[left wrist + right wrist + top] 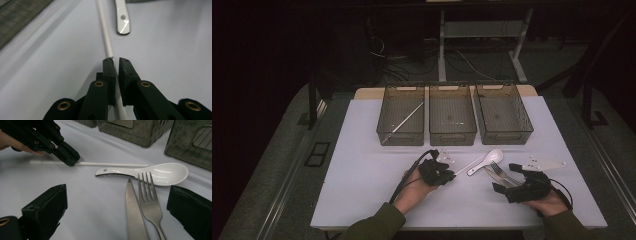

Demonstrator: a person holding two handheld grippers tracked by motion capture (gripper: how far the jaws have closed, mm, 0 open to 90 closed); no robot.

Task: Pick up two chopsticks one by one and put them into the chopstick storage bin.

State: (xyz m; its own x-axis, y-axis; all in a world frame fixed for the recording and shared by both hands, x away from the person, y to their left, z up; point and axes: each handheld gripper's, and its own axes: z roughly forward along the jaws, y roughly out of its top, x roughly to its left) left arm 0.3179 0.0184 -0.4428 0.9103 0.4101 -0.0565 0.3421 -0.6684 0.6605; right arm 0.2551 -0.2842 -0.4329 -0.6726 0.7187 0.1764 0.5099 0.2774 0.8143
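Observation:
A thin white chopstick [469,164] lies on the white table, and my left gripper [451,172] is shut on its near end. In the left gripper view the two black jaws [116,60] pinch the chopstick [105,32], which runs away from them beside the spoon's handle [122,17]. A white ceramic spoon [160,173], a steel fork [150,202] and a steel knife [133,212] lie side by side. My right gripper [120,206] stands open, low over the table, with the knife and fork between its wide-set jaws, touching neither. The right gripper view also shows the left gripper [68,157] on the chopstick [112,164].
Three smoky see-through bins stand in a row at the back: left [384,127], middle [452,134], right [526,120]. Another chopstick [407,119] leans inside the left bin. The white mat [362,175] spreads wide to the left of my left hand.

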